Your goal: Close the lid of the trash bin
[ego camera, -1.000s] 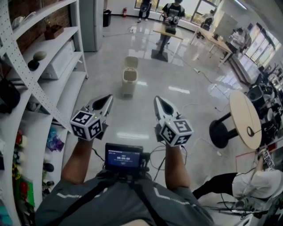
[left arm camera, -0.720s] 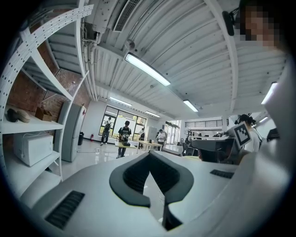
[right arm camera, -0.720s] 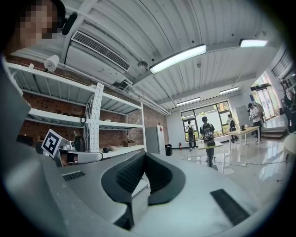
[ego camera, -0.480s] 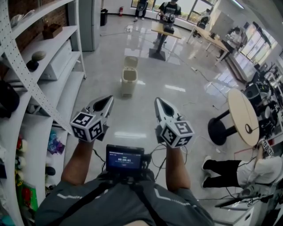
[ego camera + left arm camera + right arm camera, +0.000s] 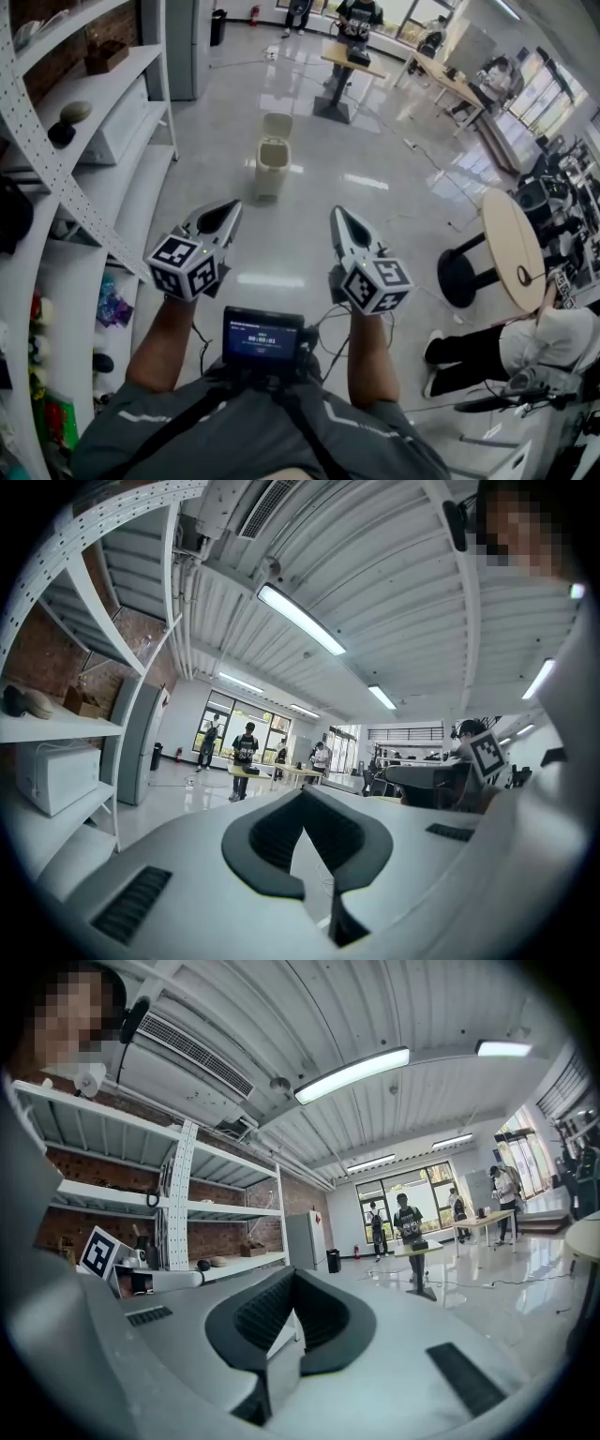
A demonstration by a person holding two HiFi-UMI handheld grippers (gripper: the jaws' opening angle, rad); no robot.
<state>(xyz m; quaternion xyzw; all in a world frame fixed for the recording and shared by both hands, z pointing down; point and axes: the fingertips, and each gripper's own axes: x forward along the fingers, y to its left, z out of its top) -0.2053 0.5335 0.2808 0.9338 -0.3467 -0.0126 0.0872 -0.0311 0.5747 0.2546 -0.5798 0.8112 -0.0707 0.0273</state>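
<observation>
**Q:** Tool state?
**A:** My left gripper (image 5: 229, 206) and right gripper (image 5: 337, 214) both have their jaws together at the tips, with nothing held. They are side by side in the air, pointing forward.

**Q:** The trash bin?
**A:** The trash bin (image 5: 269, 172) stands upright on the floor (image 5: 309, 253), well ahead of me. Its long axis is vertical. The lid (image 5: 277, 125) is raised at the bin's far side.

**Q:** Anything around it or in the way?
**A:** Glossy floor lies between my grippers and the bin. Shelves (image 5: 112, 178) run along my left and a round table (image 5: 516, 246) stands to my right. A desk (image 5: 352, 58) is beyond the bin.
</observation>
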